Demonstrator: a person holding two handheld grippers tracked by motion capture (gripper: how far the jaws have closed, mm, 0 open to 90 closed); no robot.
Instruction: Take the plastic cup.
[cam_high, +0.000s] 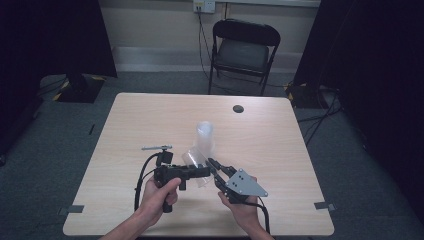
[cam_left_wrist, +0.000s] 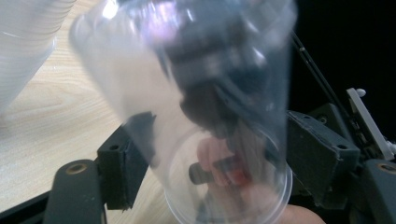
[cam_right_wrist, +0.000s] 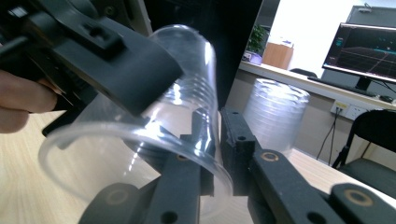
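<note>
Both claws meet on one clear plastic cup (cam_high: 194, 159), held on its side just above the near middle of the wooden table (cam_high: 150, 115). Right gripper (cam_right_wrist: 212, 140) has its jaws pinched on the cup's wall at the rim, one jaw inside the mouth and one outside, nearly closed on the thin plastic. Left gripper (cam_left_wrist: 210, 154) straddles the cup's base end with its jaws partly spread; in the left gripper view the pads stand beside the wall with a gap showing, so it appears to have let go. Just behind, a stack of clear cups (cam_high: 205, 134) stands upright on the table.

By this look, the single cup is already off the stack and the hand-over to the right gripper is about done. What seems left is drawing the left gripper clear and setting the cup down.
</note>
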